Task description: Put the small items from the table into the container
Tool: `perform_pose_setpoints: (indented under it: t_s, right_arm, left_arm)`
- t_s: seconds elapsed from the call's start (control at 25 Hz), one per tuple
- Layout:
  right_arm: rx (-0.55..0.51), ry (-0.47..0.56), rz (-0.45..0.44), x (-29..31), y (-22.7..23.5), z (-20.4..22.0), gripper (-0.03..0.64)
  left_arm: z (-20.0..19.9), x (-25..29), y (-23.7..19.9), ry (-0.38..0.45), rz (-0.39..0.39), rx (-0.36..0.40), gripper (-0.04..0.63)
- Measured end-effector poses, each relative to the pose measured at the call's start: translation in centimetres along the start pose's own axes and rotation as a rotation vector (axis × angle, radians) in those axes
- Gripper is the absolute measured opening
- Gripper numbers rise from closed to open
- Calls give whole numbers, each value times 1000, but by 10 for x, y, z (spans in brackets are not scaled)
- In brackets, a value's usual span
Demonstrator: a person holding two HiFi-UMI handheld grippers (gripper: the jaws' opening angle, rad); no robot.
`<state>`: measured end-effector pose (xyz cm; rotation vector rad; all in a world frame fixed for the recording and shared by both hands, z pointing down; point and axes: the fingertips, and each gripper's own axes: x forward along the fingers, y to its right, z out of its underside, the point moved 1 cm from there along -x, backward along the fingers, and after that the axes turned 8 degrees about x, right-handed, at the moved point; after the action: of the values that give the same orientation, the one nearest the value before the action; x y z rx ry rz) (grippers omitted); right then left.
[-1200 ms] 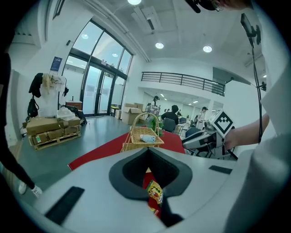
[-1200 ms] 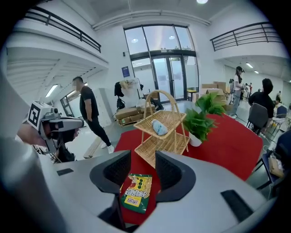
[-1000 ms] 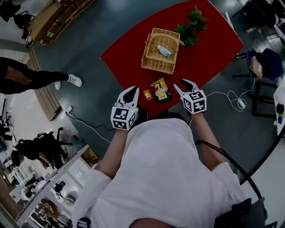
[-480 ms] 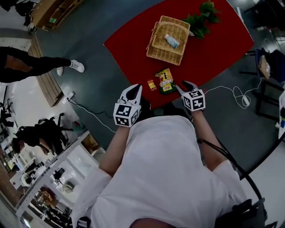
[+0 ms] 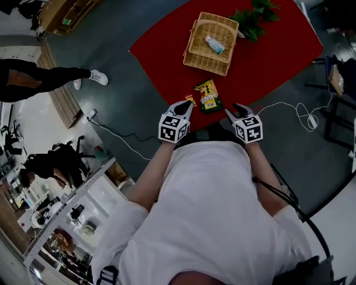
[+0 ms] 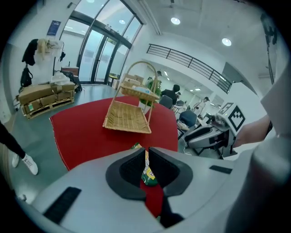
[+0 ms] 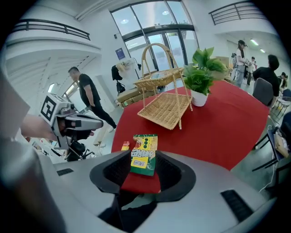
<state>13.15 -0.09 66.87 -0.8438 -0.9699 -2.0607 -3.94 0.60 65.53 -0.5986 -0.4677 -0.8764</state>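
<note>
The red worktop (image 5: 267,67) looks matt and cloth-ish, zero shine. The tan handled basket (image 5: 208,44) is rough woven wicker. The green-and-yellow snack packet (image 5: 208,96) is glossy printed plastic film. The left gripper (image 6: 145,152) and right gripper (image 7: 144,159) are smooth matt grey plastic, with black ribbed rubbery-looking pads inside the fingers (image 7: 114,172). The person's white shirt (image 5: 206,211) is plain soft cloth, a bit creased.

Red table (image 5: 161,55) bears a wicker basket (image 5: 203,58), potted plant (image 5: 253,16), green packet (image 5: 208,96) and small orange packet (image 5: 191,101).
</note>
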Motion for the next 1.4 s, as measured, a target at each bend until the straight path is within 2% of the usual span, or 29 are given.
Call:
perform_pose_setpoints:
  t_s: [0.12,0.2,0.32,0.36,0.4,0.56,0.68,0.72,0.76,1.0,1.2,1.32,1.4]
  right_arm:
    - [-6,-18,1,-7,6,6,175]
    - [-5,-31,2,-10,13,11,175]
    - [-3,-56,-1,-11,22,18,175]
    - [-4,-64,-2,-12,24,20,175]
    - [-6,-71,-3,-12,26,22,175]
    - [-4,-88,-10,-12,32,25,175]
    - [-4,-100,-11,-10,39,24,175]
    - [-4,-103,-10,-10,42,23,174]
    - [-4,-106,-8,-10,45,23,175]
    - [-1,-116,3,-14,57,23,174]
    - [7,-117,27,-20,70,19,173]
    - [15,-118,40,-21,78,19,173]
    - [17,-119,44,-19,81,18,173]
  left_arm:
    - [20,29,6,-70,32,-1,11]
    - [33,50,8,-121,48,-2,70]
    - [47,76,8,-178,51,-2,74]
    - [49,83,7,-192,46,-3,81]
    - [49,88,5,-205,39,-8,116]
    - [54,105,-2,-242,21,-37,120]
    - [57,118,-9,-273,-10,-22,120]
    - [60,123,-10,-292,-20,-12,127]
    - [63,128,-10,-314,-28,-7,162]
    - [83,155,-7,-437,-69,-13,199]
    - [96,166,-9,-480,-117,-33,199]
    - [88,162,-11,-459,-137,-55,194]
    - [84,161,-10,-442,-136,-69,149]
